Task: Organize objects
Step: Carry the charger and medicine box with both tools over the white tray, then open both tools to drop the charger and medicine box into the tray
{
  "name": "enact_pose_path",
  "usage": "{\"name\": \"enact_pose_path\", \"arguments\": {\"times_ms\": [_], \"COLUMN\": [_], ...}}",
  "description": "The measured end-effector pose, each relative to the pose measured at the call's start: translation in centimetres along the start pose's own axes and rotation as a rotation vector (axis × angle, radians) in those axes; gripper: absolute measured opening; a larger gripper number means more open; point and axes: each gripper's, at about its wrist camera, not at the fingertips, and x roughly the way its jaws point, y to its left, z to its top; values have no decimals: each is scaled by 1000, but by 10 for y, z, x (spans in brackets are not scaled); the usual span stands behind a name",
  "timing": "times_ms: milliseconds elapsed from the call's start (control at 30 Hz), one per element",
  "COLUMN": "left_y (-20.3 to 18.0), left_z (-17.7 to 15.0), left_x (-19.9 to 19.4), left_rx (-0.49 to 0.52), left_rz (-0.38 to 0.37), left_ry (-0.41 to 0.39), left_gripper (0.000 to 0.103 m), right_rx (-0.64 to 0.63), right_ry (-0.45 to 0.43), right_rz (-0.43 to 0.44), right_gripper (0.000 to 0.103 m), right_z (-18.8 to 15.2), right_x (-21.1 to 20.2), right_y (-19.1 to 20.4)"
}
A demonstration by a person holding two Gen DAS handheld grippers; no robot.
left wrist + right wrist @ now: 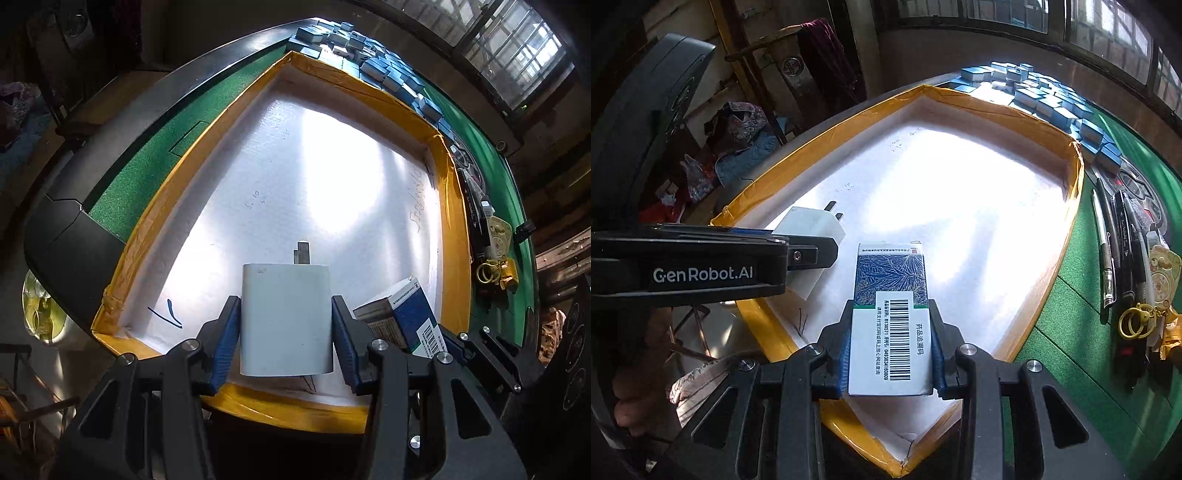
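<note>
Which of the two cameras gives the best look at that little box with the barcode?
The right wrist view: the medicine box sits centred in the right tool, barcode and leaf-patterned top fully visible. The left wrist view catches only one corner of it, low and to the right of the white charger.

charger (286, 317): smooth white plastic, faint sheen, metal prongs
medicine box (890, 317): printed card, slightly glossy
tray (452, 206): white foam floor, fine pebbled texture, rim wrapped in glossy yellow-brown tape
table (140, 184): rough green felt, matt black plastic edge
tiles (1052, 107): smooth blue and white plastic
finger pads (227, 343): ribbed blue rubber
</note>
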Motion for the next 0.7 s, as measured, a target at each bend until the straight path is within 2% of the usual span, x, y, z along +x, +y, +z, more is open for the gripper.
{"name": "enact_pose_path", "arguments": {"times_ms": [133,300,500,567,633,700], "left_y": [-3,-6,-5,-2,-1,-1], "left_z": [-1,-1,1,1,2,2], "left_x": [2,5,4,2,0,-2], "left_rx": [21,40,11,-4,-18,-27], "left_rz": [26,55,41,27,11,3], "left_ry": [6,16,13,11,6,1], "left_gripper": [46,46,47,47,49,51], "right_rx": [-47,-55,-59,-58,-55,-60], "right_ry": [-2,-1,-11,-24,-43,-57], "right_rz": [-61,-62,-77,-73,-52,-30], "right_gripper": [30,30,31,34,45,48], "right_z": [-3,-3,-6,-7,-8,-10], "right_x": [2,1,-2,-3,-8,-13], "right_y": [8,9,11,11,10,11]}}
